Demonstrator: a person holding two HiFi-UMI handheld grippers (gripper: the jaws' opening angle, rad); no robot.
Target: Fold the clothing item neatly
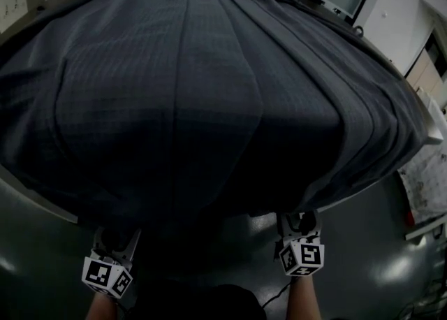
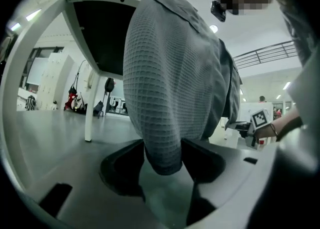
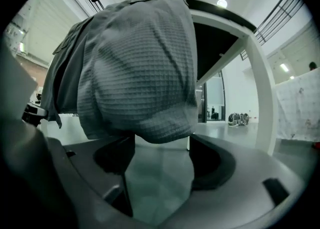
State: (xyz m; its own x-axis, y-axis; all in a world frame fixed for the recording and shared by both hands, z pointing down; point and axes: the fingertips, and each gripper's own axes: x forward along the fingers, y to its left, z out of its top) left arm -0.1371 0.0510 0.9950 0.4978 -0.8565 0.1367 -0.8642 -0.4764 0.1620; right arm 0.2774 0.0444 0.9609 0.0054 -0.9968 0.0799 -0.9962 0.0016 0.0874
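Observation:
A large dark grey waffle-knit garment lies spread over the white table, and its near edge hangs over the front. Both grippers are below that hanging edge. In the left gripper view a hanging fold of the garment fills the gap of my left gripper, and both jaws touch it. In the head view the left gripper shows partly under the hem. My right gripper stands wide open, with the garment's hem drooping just over its jaw tips. The head view shows it at the hem too.
White table legs stand close by. The floor below is glossy dark grey. Bags and shoes lie far off on the floor. A pale patterned sheet lies right of the table.

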